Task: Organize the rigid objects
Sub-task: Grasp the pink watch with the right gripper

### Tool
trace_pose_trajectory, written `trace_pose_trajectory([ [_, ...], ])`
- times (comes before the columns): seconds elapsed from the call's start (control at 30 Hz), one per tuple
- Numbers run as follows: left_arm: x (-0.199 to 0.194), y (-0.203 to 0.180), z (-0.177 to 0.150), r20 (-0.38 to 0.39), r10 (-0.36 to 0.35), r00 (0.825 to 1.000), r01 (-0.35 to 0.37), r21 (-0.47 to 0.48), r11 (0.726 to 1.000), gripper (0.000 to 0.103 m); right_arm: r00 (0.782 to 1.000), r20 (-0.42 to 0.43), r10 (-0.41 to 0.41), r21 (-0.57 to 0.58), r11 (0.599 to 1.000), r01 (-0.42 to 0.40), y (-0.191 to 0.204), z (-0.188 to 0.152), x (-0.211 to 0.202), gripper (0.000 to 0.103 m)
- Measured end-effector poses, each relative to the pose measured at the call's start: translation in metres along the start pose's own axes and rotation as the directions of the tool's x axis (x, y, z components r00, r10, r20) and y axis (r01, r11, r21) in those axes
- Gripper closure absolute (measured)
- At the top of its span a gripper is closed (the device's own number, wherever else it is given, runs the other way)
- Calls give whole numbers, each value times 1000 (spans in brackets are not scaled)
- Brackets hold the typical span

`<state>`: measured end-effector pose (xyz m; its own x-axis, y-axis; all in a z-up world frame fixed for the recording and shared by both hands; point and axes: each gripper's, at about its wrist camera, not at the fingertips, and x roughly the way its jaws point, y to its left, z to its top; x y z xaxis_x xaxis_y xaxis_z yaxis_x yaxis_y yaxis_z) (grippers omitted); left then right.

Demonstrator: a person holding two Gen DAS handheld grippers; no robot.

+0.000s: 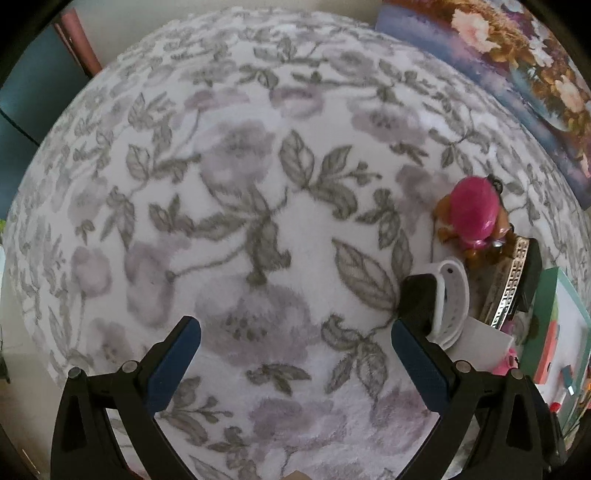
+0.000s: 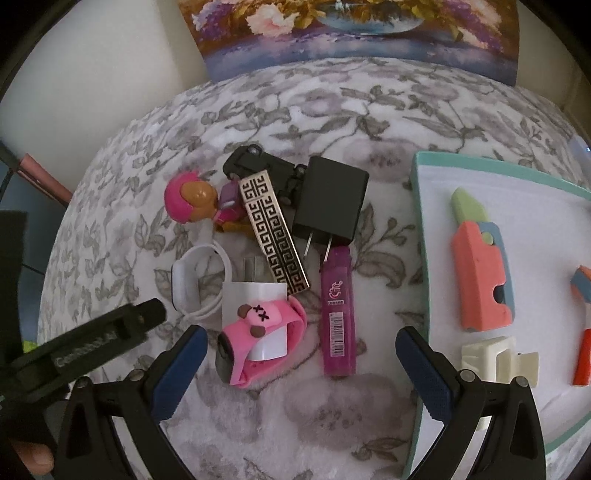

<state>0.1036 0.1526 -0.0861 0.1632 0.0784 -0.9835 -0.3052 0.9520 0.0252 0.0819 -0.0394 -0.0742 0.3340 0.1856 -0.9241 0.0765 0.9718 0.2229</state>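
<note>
In the right wrist view a heap of small things lies on the flowered cloth: a pink-helmeted toy figure (image 2: 190, 201), a black toy car (image 2: 266, 166), a gold patterned bar (image 2: 275, 236), a black plug adapter (image 2: 330, 201), a purple lighter (image 2: 338, 314), a white watch (image 2: 195, 282), a white charger (image 2: 258, 291) and a pink watch (image 2: 255, 343). My right gripper (image 2: 301, 363) hangs open just short of the pink watch and lighter. My left gripper (image 1: 295, 354) is open over bare cloth, the toy figure (image 1: 471, 218) and white watch (image 1: 448, 302) to its right.
A teal-rimmed tray (image 2: 421, 236) at the right holds a coral and blue toy knife (image 2: 480, 273), a cream clip (image 2: 491, 356) and other small pieces. A flower painting (image 2: 354, 33) leans at the back. The other gripper's black body (image 2: 74, 354) reaches in from the left.
</note>
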Motion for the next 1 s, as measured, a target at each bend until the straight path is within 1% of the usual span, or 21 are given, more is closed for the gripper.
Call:
trace_pose_trajectory([
  [0.07,1,1,0,-6,-3,1000,3,-7,1000,0,1000,-1,3,-2,1000,-3,2,1,1,0],
  [0.27,-10,10,3,26,-1,1000,2,-39,999,0,1000,3,30,13,999,-30,0,2,1,0],
  [0.33,-12,15,3,25,-8,1000,9,-49,999,0,999,6,37,17,999,-37,-2,3,0,2],
  [0.6,-9,31,2,8,-62,998,62,-84,995,0,998,-2,70,31,997,-70,-7,2,-1,18],
  [0.8,-6,36,0,-6,-98,995,97,-101,990,0,994,0,112,24,993,-112,-4,4,-3,36],
  [0.87,-6,36,0,-8,-105,994,104,-107,989,0,993,-6,121,15,993,-121,0,3,-2,44],
  [0.93,-5,35,0,-9,-109,994,107,-112,988,0,991,-12,130,6,992,-130,3,3,0,47],
  [1.0,-2,34,0,-10,-113,994,111,-115,987,0,991,-17,131,4,991,-131,4,2,3,47],
])
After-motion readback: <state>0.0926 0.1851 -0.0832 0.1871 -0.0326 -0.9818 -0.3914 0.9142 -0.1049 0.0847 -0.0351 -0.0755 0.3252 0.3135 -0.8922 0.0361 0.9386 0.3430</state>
